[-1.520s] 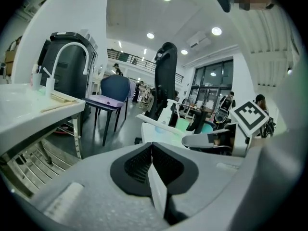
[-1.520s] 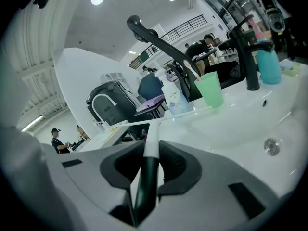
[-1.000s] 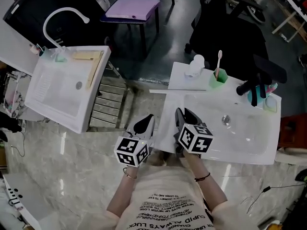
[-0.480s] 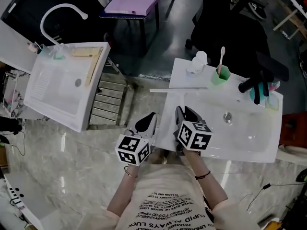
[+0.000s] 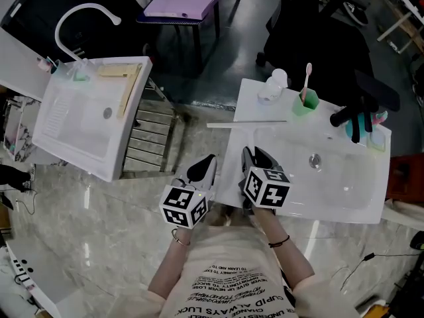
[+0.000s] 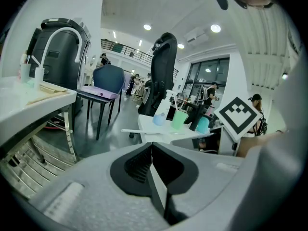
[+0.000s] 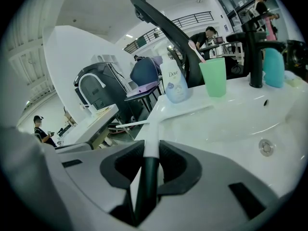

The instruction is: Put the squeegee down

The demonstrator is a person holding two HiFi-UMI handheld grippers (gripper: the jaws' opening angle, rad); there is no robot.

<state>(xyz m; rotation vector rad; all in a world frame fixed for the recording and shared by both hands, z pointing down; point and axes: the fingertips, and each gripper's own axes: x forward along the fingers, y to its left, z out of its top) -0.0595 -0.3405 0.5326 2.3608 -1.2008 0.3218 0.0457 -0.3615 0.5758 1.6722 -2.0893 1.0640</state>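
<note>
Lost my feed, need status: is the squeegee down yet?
Left gripper shut, empty. Right gripper shut on squeegee handle, not released; blade out over the sink rim. Bottle and green cup stand just beyond the blade.

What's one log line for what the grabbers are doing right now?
right gripper: shut on squeegee | left gripper: shut, empty | squeegee: not yet released

Head view looks steeply down from overhead; each gripper view peers close along its own jaws — all share the green cup (image 5: 303, 105).
</note>
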